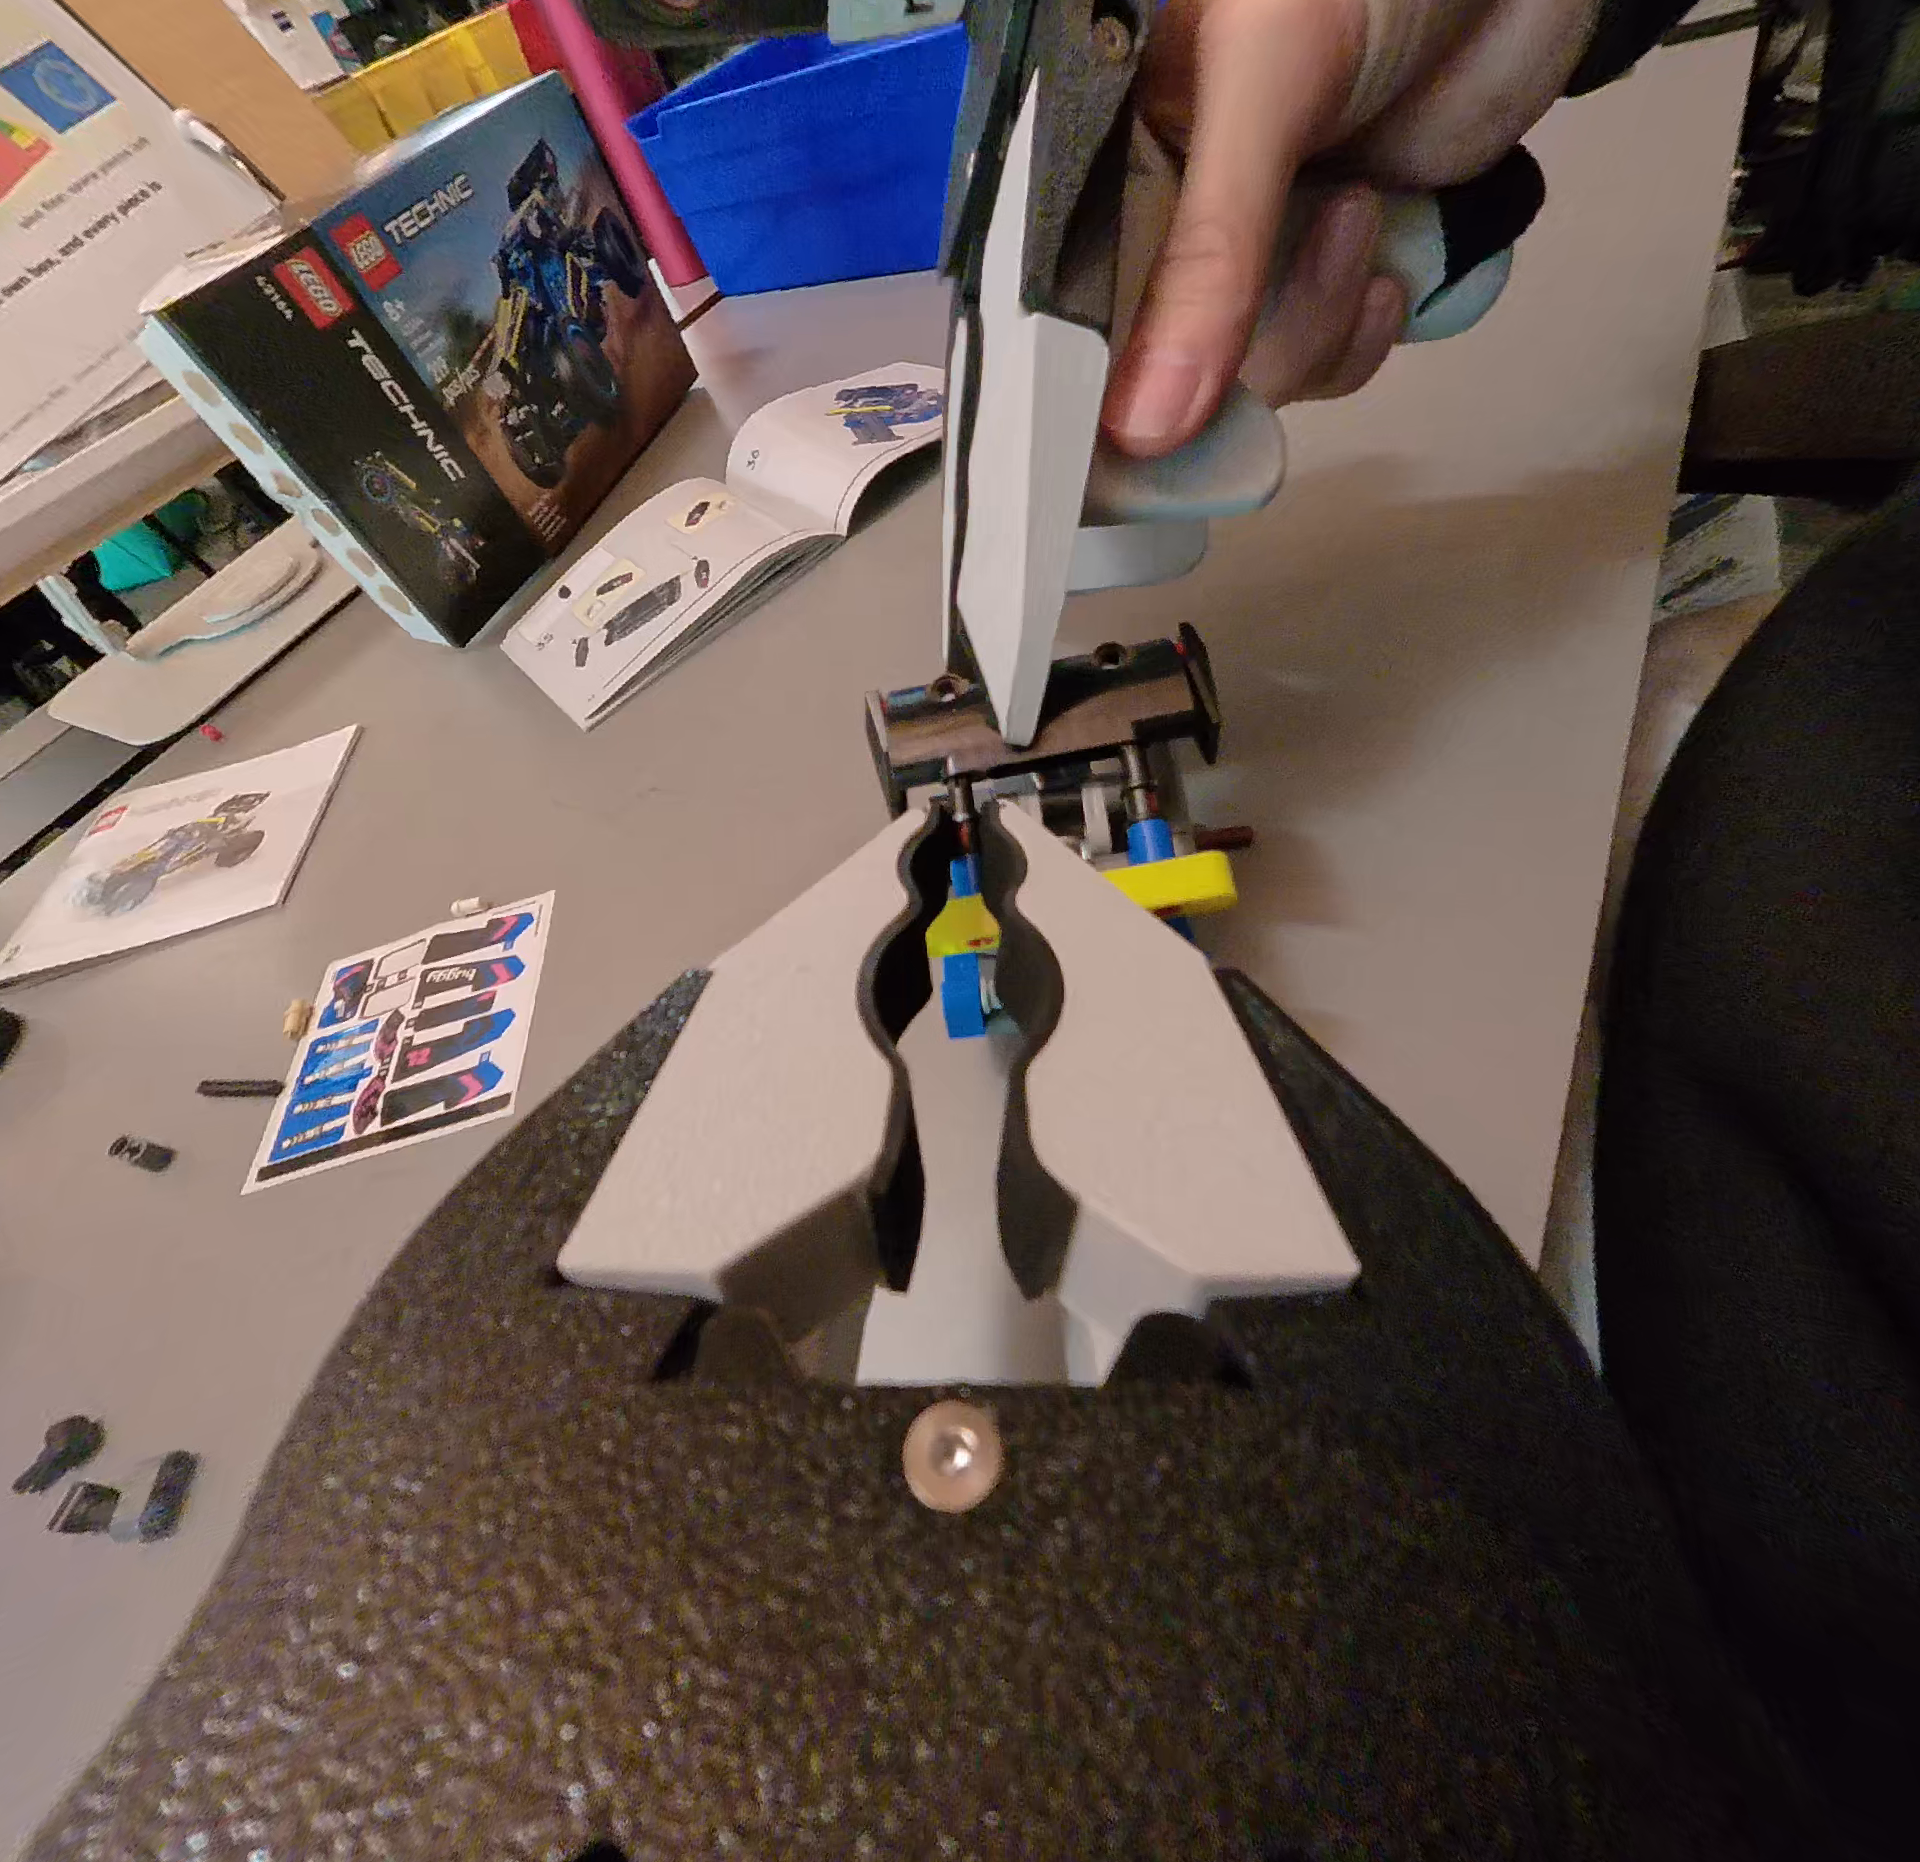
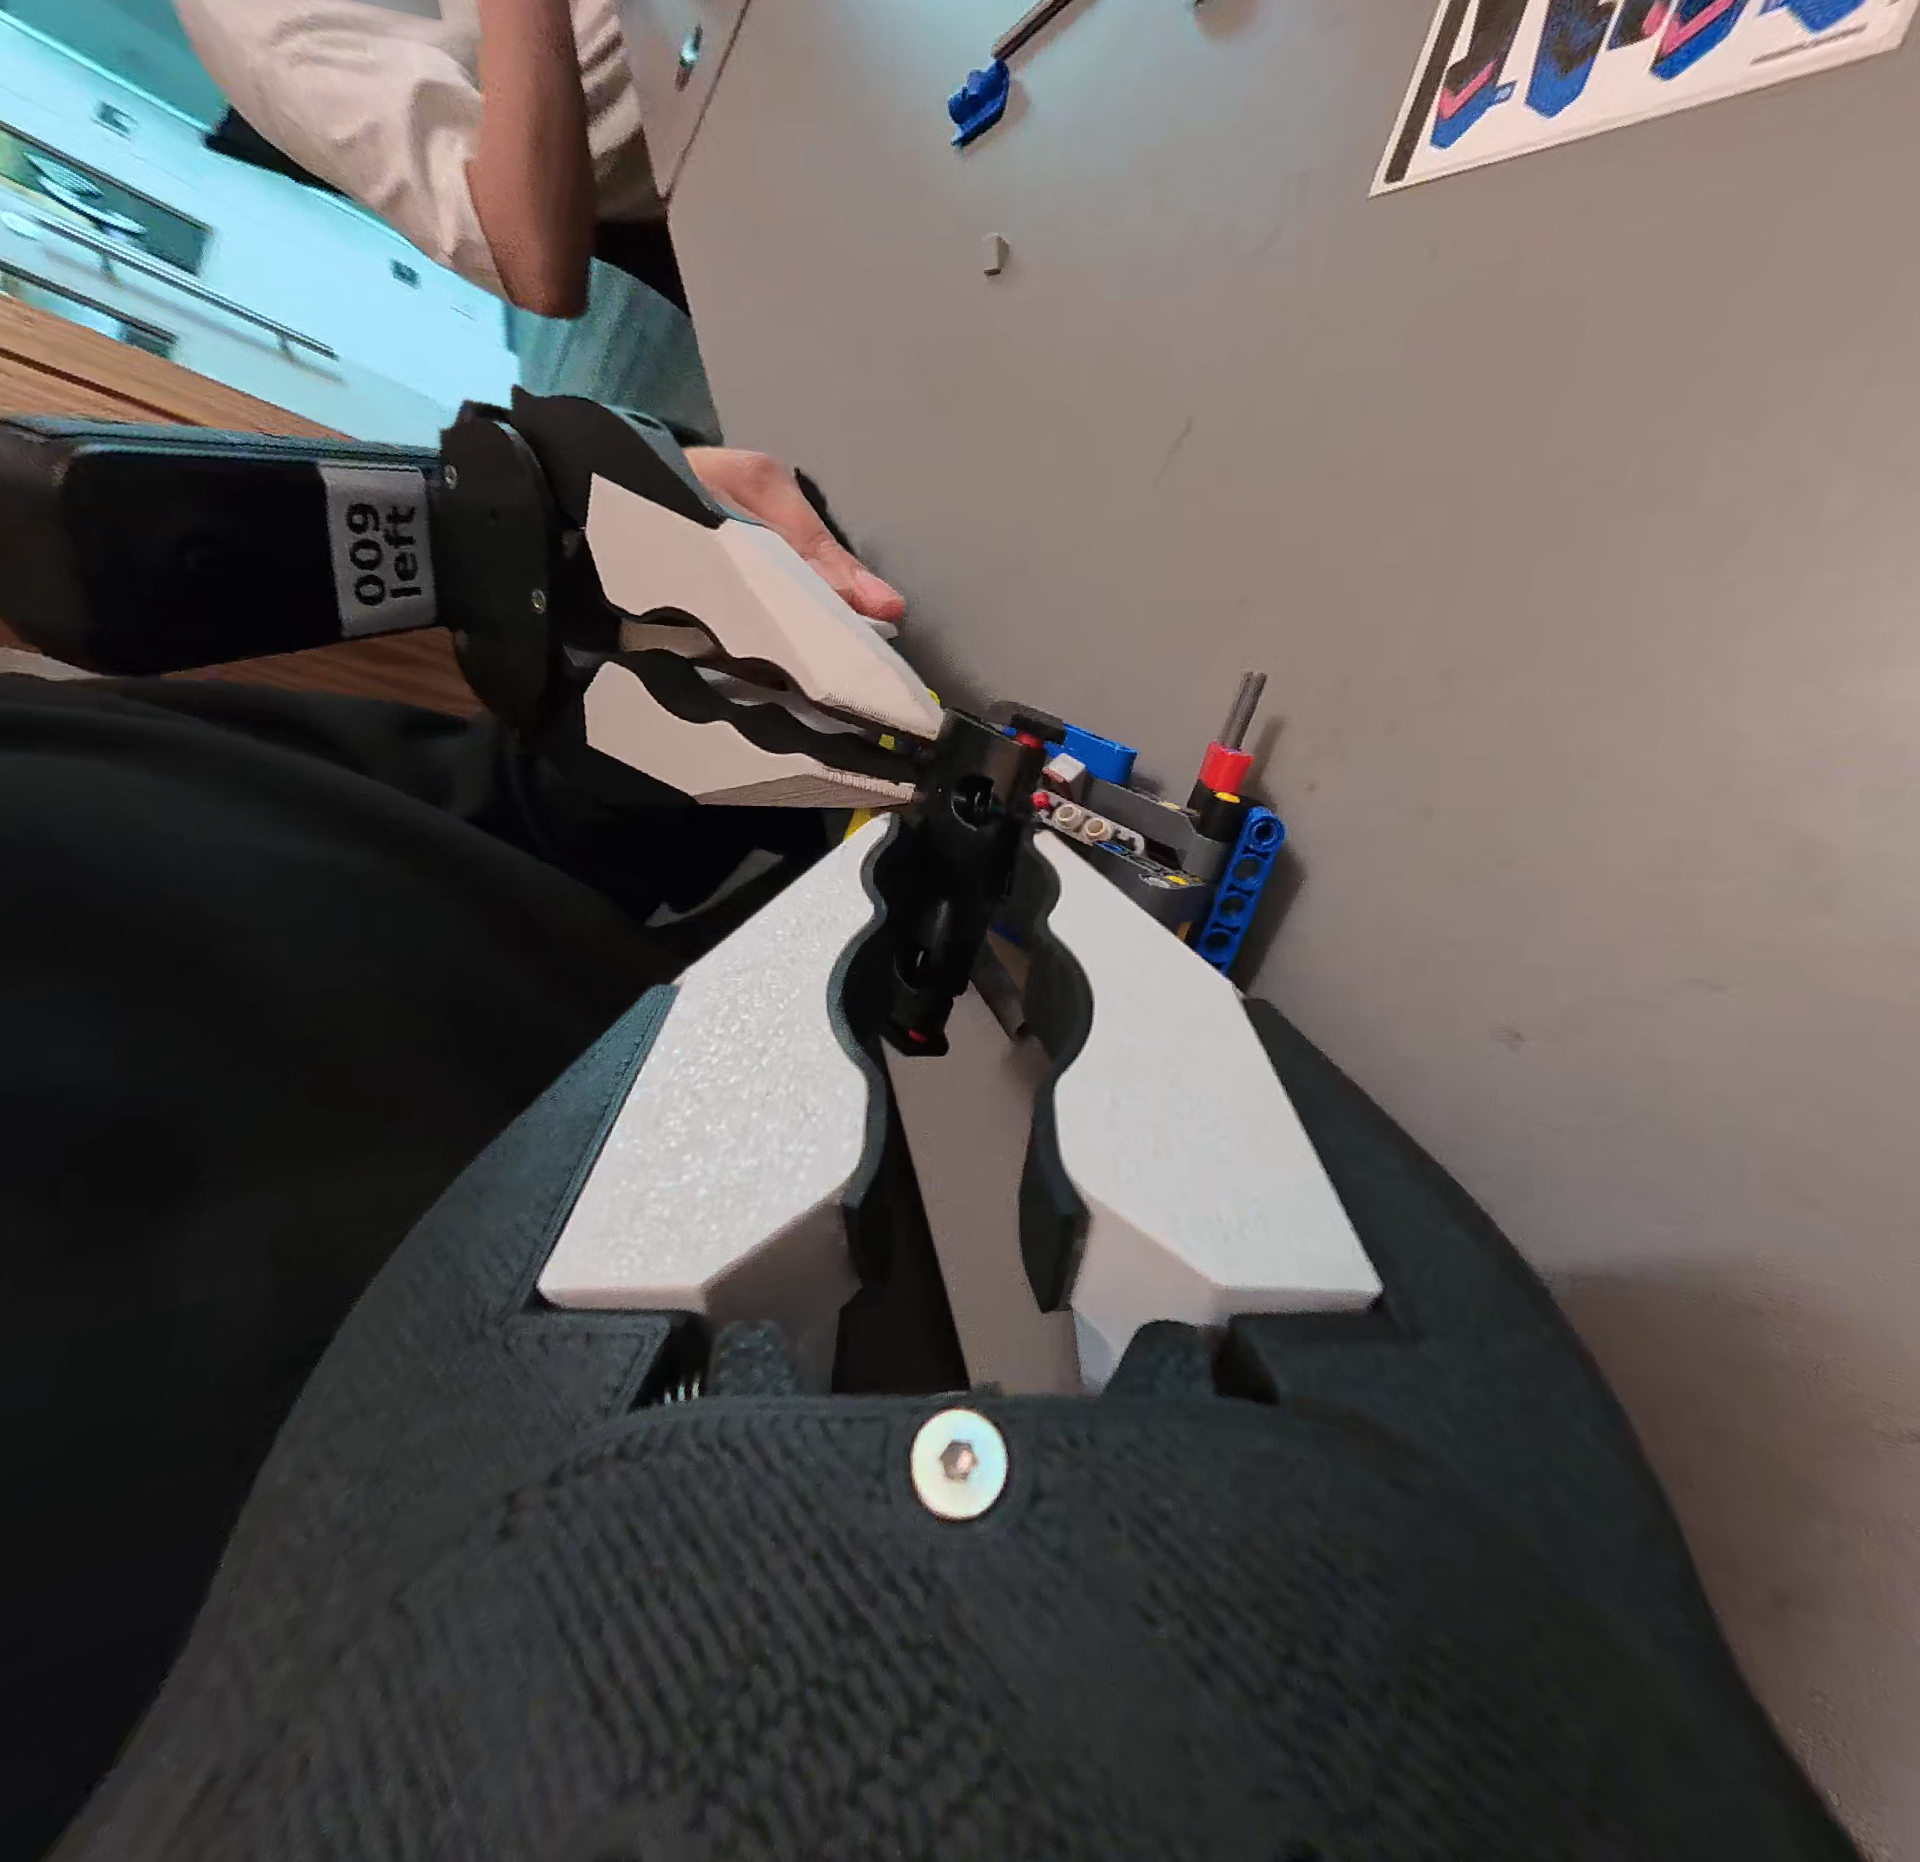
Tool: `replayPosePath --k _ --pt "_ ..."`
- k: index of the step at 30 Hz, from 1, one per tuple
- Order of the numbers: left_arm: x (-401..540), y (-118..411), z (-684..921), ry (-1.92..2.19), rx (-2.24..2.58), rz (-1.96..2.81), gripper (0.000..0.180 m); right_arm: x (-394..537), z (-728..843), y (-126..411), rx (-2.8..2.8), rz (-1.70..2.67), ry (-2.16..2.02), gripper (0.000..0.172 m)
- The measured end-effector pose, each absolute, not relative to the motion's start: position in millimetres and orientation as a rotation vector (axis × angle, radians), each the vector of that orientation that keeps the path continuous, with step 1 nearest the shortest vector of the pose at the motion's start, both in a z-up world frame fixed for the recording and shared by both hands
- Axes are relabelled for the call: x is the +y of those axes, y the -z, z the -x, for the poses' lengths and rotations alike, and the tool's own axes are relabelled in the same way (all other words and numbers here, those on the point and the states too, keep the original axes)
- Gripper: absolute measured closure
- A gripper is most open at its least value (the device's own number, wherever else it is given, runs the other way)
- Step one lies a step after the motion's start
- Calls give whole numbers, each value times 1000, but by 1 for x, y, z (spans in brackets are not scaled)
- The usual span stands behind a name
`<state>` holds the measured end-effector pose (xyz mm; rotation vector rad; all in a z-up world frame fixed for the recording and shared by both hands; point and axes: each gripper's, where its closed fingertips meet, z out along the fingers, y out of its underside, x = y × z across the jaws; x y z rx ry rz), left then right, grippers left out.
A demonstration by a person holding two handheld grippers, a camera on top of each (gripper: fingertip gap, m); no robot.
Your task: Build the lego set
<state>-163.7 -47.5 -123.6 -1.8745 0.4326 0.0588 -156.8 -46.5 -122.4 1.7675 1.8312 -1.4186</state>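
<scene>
Black spoiler piece [image 2: 961, 877] of the brick model [image 1: 1091, 773] sits clamped in the right gripper [image 2: 961, 856]. Beside it, the left gripper [image 1: 961, 825] pinches the thin dark axle [image 1: 961, 799] leading into that piece. Uneven pulling could bend or pop that axle.

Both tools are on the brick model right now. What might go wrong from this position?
1. The left tool pinches only a thin dark pin at its tips; it may slip off.
2. The right tool clamps the black crosspiece, so opposing pulls might pop the model apart.
3. Loose small parts lie on the table; a jolt may scatter them.
</scene>
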Motion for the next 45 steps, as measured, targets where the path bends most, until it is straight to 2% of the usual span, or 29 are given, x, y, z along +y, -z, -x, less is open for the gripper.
replayPosePath --k 11,28,29,31,36,38,39,40,43,44,45 --pt "-46 124 169 -116 387 1857 178 -45 165 124 2141 -1772 1236 152" --pt "-44 121 168 -128 394 1829 177 -42 160 123 2089 -1693 1297 147" --pt "-44 121 168 -122 389 1833 177 -38 165 119 2052 -1728 1343 148" --pt "-43 121 169 -123 385 1835 177 -25 171 113 2014 -1766 1409 172" --pt "-41 123 169 -141 388 1844 177 -60 150 117 2033 -1555 1293 172" --pt "-42 122 172 -145 370 1844 177 -49 161 112 2135 -1633 1307 172" --pt "-42 122 174 -150 358 1844 177 -41 167 107 2142 -1706 1326 161" --pt "-43 121 177 -156 344 1844 177 -31 172 106 2178 -1797 1312 140" --pt "-42 121 180 -180 324 1846 177 -19 168 124 2432 -1876 1060 119" --pt "-42 121 181 -195 319 1845 177 -25 168 127 2464 -1850 1046 116" --pt "-42 120 183 -213 312 1842 177 -30 170 128 2488 -1836 1047 121"
